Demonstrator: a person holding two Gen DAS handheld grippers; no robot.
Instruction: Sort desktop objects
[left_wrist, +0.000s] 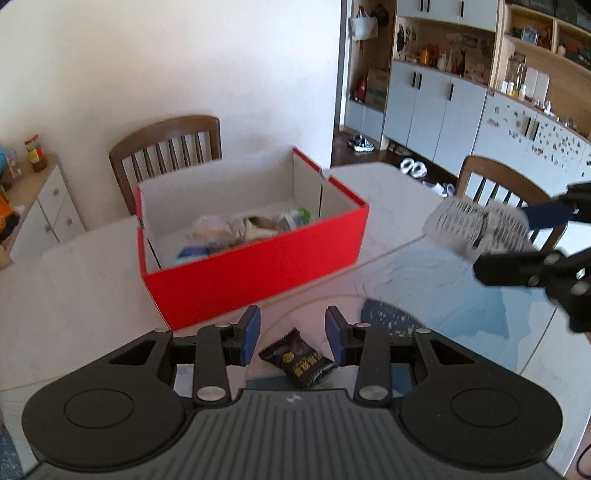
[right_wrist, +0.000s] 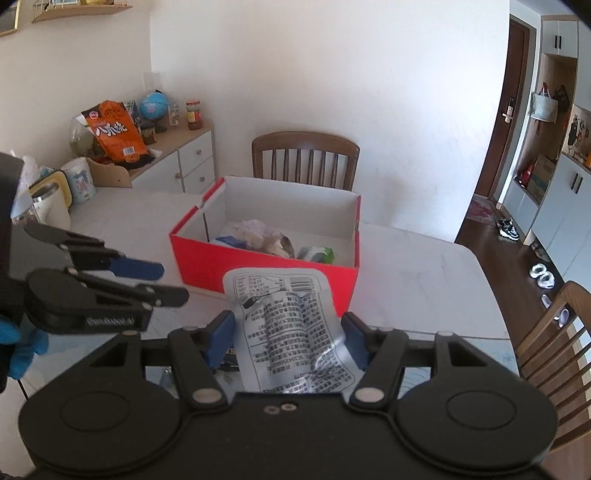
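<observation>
An open red box (left_wrist: 251, 273) with white inner walls stands on the white table (left_wrist: 74, 277), with several packets inside. My left gripper (left_wrist: 292, 314) hovers just in front of it, its blue pads (left_wrist: 251, 336) shut on a small dark snack packet (left_wrist: 297, 363). To its right, my right gripper (left_wrist: 502, 243) holds a silver printed packet (left_wrist: 461, 225) above the table. In the right wrist view the right gripper (right_wrist: 288, 317) is shut on that silver packet (right_wrist: 291, 332), with the red box (right_wrist: 207, 258) right behind it. The left gripper (right_wrist: 173, 282) shows at the left; the dark packet is hidden there.
A wooden chair (left_wrist: 166, 147) stands behind the box and another (left_wrist: 498, 184) at the table's right end. A low sideboard (right_wrist: 177, 162) with an orange bag, jars and cups runs along the left wall. A blue-gloved hand (right_wrist: 22, 343) holds the left gripper.
</observation>
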